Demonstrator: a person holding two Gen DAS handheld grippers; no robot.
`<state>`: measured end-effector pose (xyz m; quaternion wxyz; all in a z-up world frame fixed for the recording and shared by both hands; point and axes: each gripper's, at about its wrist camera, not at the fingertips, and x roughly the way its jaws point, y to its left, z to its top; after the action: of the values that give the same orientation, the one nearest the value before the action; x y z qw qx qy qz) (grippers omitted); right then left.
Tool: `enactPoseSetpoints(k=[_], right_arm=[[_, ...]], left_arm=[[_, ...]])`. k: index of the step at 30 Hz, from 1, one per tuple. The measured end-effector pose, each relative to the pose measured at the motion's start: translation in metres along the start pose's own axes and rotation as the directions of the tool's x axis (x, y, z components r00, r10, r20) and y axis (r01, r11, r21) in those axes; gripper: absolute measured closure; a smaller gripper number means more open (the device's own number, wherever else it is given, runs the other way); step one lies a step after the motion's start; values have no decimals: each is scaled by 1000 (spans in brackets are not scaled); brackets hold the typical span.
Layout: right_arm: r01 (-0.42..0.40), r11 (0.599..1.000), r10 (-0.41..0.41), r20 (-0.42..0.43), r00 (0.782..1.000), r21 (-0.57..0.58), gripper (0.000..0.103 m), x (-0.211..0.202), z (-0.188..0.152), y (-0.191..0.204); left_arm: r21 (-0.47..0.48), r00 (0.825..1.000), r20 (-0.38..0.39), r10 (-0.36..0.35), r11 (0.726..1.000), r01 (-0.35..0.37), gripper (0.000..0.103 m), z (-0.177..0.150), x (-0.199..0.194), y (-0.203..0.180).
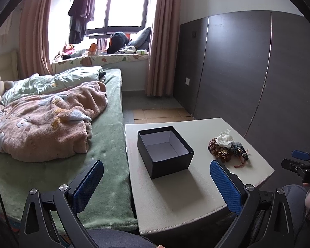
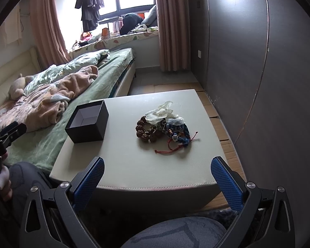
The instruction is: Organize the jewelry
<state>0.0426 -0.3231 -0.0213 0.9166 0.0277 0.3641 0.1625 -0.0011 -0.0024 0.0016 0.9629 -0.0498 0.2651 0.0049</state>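
Knee fabric fills the bottom edge of both wrist views; just beyond it the table (image 2: 134, 165) front edge; both tools held back off the table, nothing gripped.

Left gripper (image 1: 156, 188): jaws wide apart, empty; box (image 1: 165, 152) sits at about 12 o'clock from it, near, open top up, interior bare as far as visible.

Right gripper (image 2: 157, 184): jaws wide apart, empty; jewelry pile (image 2: 163, 128) at 12 o'clock, slightly toward 1, mid-table, apart from the fingers.

Pile = brown bead bracelet (image 2: 146, 130) on its 9 o'clock side, blue braided piece (image 2: 178, 133) on the 3 o'clock side, pale crumpled wrapper (image 2: 161, 113) on top at the far side, red cord (image 2: 167, 147) trailing toward the camera; items overlap, exact count cannot tell.

Box in the right view (image 2: 87, 122) lies at 10 o'clock from the right gripper and at 9 o'clock from the pile, well apart from it; no jewelry in it yet.

Key relation: pile lies straight ahead of the right tool and off to 2 o'clock of the left one, so right is nearer for the pick; pile's long axis runs roughly 9-to-3, across the finger line; likely first step is reach forward and close on one piece; tangled cord could drag neighbours along.

Task looks barely begun.
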Motion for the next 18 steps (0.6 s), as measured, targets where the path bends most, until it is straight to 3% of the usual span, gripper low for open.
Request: enactPoseSetpoints(k=[5,18], right_arm=[[4,1000,-3,8,1000,-15,0,-2,-2,3],[19,999,-18,26,999,-29,0,-4,-4,0]], left_arm=[[-32,1000,10,-14,999,14,0,0,-3,6],[-3,1000,18,0,1000,0,1,-1,-6,-1]])
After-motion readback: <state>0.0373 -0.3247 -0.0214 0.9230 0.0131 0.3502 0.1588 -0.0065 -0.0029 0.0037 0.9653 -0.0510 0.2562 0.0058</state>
